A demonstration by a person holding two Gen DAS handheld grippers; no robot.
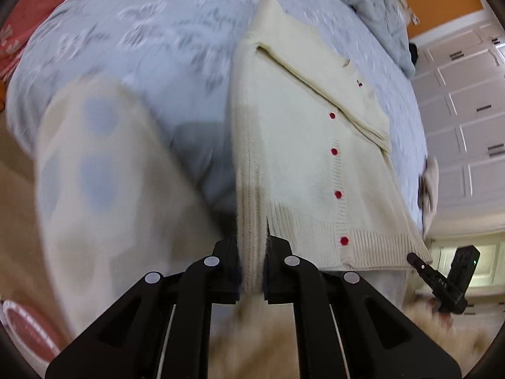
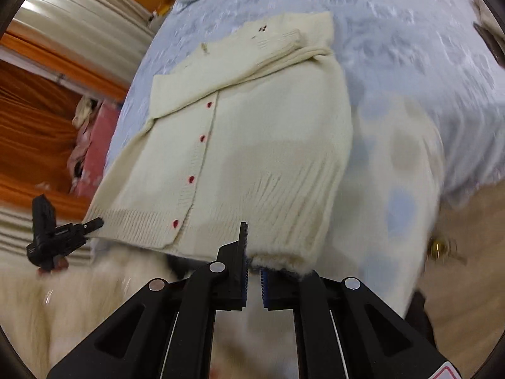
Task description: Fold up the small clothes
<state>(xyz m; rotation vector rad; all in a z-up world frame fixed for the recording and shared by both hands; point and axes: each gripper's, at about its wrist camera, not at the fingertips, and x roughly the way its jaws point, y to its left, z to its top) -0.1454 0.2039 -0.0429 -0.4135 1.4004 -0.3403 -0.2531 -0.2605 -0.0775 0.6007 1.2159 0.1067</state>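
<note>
A cream knitted cardigan [image 1: 303, 158] with red buttons lies on the light blue bedspread [image 1: 142, 31], one sleeve folded across its chest. My left gripper [image 1: 251, 271] is shut on the folded side edge of the cardigan at its ribbed hem. In the right wrist view the cardigan [image 2: 252, 132] fills the middle. My right gripper [image 2: 252, 271] is shut on the ribbed hem corner of the cardigan; the right finger is hidden under the knit. The other gripper shows at the hem's far corner in each view [image 1: 442, 284] [image 2: 60, 237].
A cream blanket with blue dots [image 1: 94, 173] hangs over the bed's near edge. A grey quilt [image 1: 378, 0] lies at the bed's far end. White cabinets [image 1: 467, 110] stand on the right. Pink cloth [image 2: 91, 145] and orange curtains [image 2: 31, 126] are beside the bed.
</note>
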